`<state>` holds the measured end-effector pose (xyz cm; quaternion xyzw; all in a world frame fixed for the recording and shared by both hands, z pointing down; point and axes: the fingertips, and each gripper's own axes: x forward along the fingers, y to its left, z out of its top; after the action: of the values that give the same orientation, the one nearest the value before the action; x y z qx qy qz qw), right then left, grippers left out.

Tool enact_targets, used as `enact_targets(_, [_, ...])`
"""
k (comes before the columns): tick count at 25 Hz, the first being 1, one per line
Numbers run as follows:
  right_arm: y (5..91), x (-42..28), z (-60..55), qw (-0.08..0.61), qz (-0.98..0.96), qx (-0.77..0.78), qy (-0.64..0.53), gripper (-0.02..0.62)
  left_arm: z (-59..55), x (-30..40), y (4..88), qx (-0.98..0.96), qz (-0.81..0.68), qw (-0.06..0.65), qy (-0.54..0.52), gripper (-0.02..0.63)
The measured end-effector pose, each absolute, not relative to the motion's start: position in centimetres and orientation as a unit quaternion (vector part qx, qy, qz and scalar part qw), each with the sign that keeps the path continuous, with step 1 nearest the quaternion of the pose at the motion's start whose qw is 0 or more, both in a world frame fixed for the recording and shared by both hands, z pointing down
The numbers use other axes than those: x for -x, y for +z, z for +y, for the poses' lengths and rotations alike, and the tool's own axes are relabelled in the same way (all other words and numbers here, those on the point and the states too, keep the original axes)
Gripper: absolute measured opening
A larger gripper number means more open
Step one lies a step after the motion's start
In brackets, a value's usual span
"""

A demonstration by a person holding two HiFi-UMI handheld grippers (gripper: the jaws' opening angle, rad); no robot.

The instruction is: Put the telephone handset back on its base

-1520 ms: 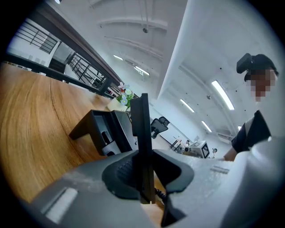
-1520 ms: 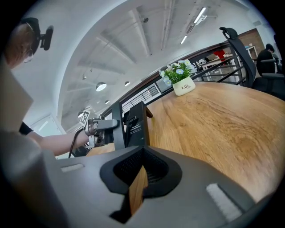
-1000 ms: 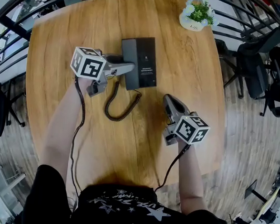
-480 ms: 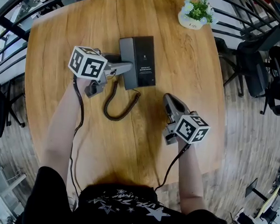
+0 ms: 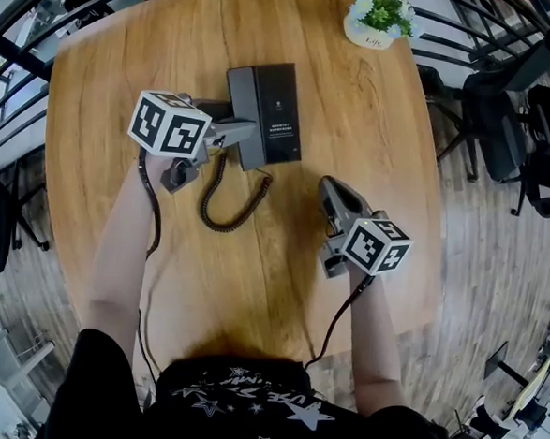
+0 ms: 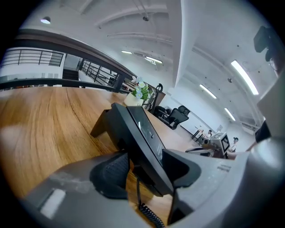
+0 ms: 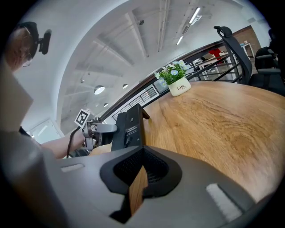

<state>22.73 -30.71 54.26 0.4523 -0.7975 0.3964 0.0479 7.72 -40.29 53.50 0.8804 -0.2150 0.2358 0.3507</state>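
Note:
The black telephone base point(image 5: 278, 111) sits on the round wooden table point(image 5: 383, 146). Its handset point(image 5: 237, 117) lies along the base's left side, and the coiled cord point(image 5: 222, 201) loops toward me. My left gripper point(image 5: 236, 132) reaches in from the left across the handset point(image 6: 133, 138). Its jaws are opening, with the handset between the pads point(image 6: 111, 173) and a gap showing beside them. My right gripper point(image 5: 326, 186) hovers to the right of the cord, shut and holding nothing. Over its closed tips point(image 7: 141, 153), the right gripper view shows the phone point(image 7: 129, 127).
A white pot of flowers point(image 5: 373, 24) stands at the table's far right edge. Black railings and office chairs point(image 5: 507, 118) surround the table. The cord point(image 6: 149, 214) trails under the left gripper.
The left gripper stays at the handset on the base. The whole scene has drifted slightly up and left in the head view. The right gripper holds its place.

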Motion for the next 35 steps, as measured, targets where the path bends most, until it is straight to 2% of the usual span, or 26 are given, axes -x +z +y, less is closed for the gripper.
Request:
enact_targets(4, [54.4,-22.7,-30.8,0.048,-0.797,-0.453,0.397,-0.002,-40.7,-7.2,53.4,-0.879,-0.226,0.358,0.218,0.236])
enact_targets(7, [54.4,-22.3,-30.7,0.048,-0.799,-0.449,0.396,0.0,-40.8,-6.8,53.4,-0.882,-0.232,0.347,0.217,0.146])
enact_targets(24, [54.4,-21.4,-30.6,0.046,-0.803,-0.442,0.397,-0.001,-40.8,-6.9,53.4,-0.877,-0.236,0.385,0.162,0.13])
enact_targets(27, [53.7,-21.0,-30.3,0.044,-0.806,-0.438,0.396,0.0,-40.8,-6.8,52.8,-0.872,-0.24,0.403,0.14,0.243])
enact_targets(28, [53.5,-21.1,-30.0,0.043,-0.806,-0.438,0.395,0.0,-40.7,-6.8,52.5,-0.87,-0.242,0.408,0.13,0.258])
enact_targets(35, [51.3,-21.6,-27.0,0.022,-0.806,-0.447,0.389,-0.001,-37.8,-6.1,49.8,-0.872,-0.257,0.399,0.12,0.279])
